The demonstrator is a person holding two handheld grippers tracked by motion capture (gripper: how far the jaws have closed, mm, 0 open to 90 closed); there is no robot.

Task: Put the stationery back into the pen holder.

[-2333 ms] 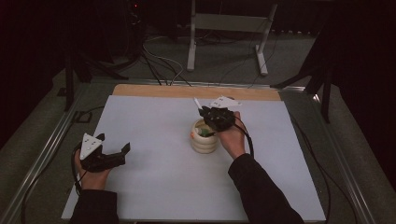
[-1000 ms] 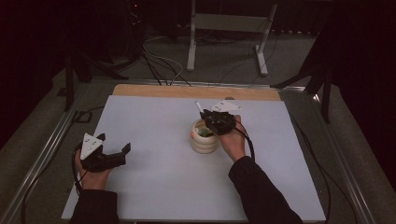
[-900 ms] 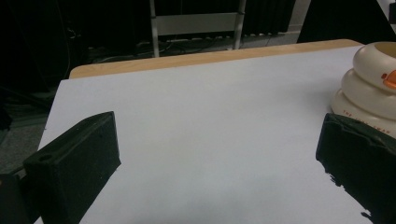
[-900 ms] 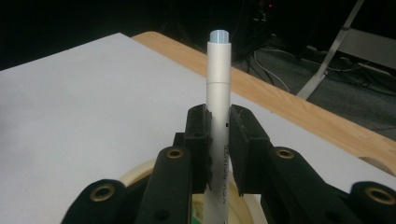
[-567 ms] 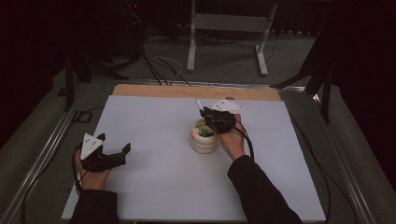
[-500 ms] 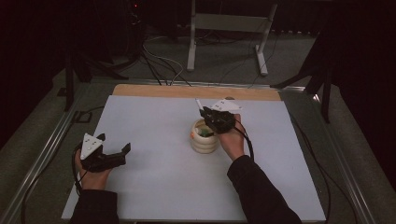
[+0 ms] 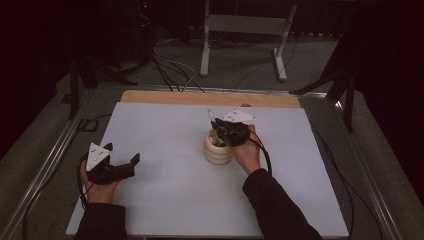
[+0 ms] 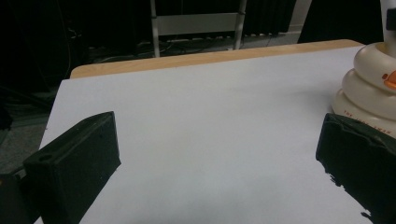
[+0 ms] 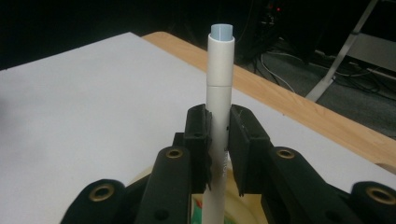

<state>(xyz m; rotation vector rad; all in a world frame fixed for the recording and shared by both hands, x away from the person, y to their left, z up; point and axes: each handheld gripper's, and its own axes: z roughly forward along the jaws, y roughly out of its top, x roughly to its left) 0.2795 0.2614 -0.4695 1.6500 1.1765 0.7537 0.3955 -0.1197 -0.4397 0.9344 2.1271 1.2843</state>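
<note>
Where the white sheet (image 7: 165, 200) covers the desk (image 7: 210, 98), leaving a strip of bare wood along the far edge, stands a cream ridged pot (image 7: 218, 150) near the middle. Looks stacked from rounded rings in the left gripper view, with an orange mark on one ring (image 8: 388, 78) and small red lettering low down. Holds something green inside, too small to make out.

Right above the pot's rim: right hand-held gripper (image 9: 219, 140), jaws pressed onto a white pen-like tube (image 9: 219, 88). Tube upright, pale blue at its top end, lower part dropping into the pot's mouth; pinched at mid-length from both sides. Right hand (image 7: 247, 152) just beside the pot on its right, dark sleeve (image 7: 275, 205) trailing toward the near edge, cable looping off the wrist.

Left hand-held gripper (image 7: 122, 165) well apart from the pot, near the sheet's left edge, held low over the paper. Jaws spread wide, nothing between them but bare sheet. Grey three-cornered plate (image 7: 96, 155) on top.

Beyond the desk: metal stand legs (image 7: 240, 40) and loose cables (image 7: 170, 70) on a grey floor.
</note>
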